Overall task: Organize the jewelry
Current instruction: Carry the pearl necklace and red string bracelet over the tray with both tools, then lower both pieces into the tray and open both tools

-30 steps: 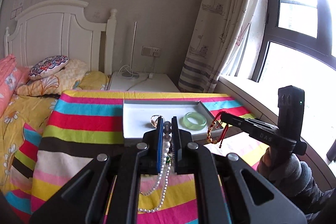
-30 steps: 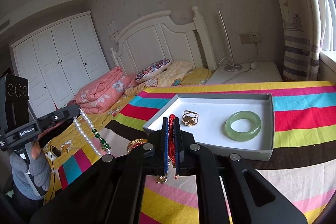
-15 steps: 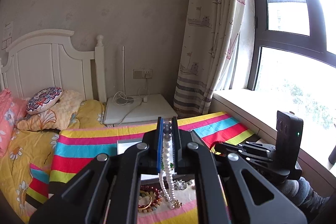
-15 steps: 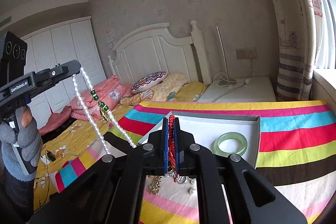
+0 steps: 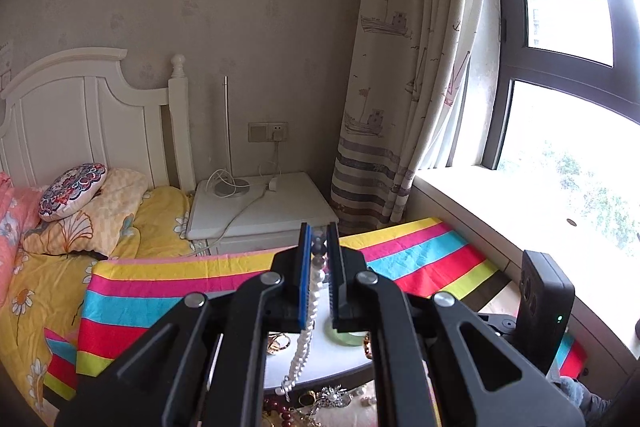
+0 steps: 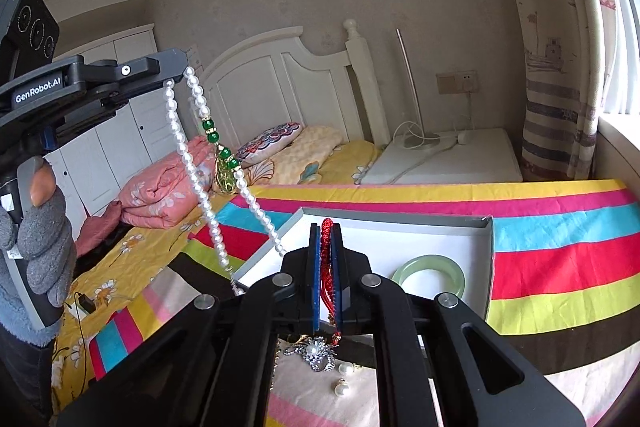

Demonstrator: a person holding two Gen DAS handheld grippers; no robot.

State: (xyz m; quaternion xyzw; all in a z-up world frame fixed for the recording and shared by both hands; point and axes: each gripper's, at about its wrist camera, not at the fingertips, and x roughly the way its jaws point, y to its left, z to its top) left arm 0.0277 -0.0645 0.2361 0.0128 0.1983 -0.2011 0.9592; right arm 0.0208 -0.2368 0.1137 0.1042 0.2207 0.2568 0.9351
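A tray (image 6: 486, 247) lies on the striped cloth (image 6: 560, 227), with a bangle (image 6: 428, 275) inside it near its right wall. Before the tray, on the cloth, lie a brooch (image 6: 316, 351) and loose pearl earrings (image 6: 342, 379). Behind the cloth stands a nightstand (image 6: 452, 159), with the bed (image 6: 328, 155) and its headboard (image 6: 280, 83) to its left and the curtain (image 6: 560, 87) to its right. Above the tray's left corner hangs a pearl necklace (image 6: 192, 171).

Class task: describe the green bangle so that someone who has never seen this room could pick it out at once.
Start at the rainbow-striped cloth beside the bed, then find the shallow white cardboard tray lying on it. Inside, toward the tray's right wall, lies a pale green jade-like bangle: a smooth, solid, translucent ring, unlike the beaded strands and sparkly pieces nearby.
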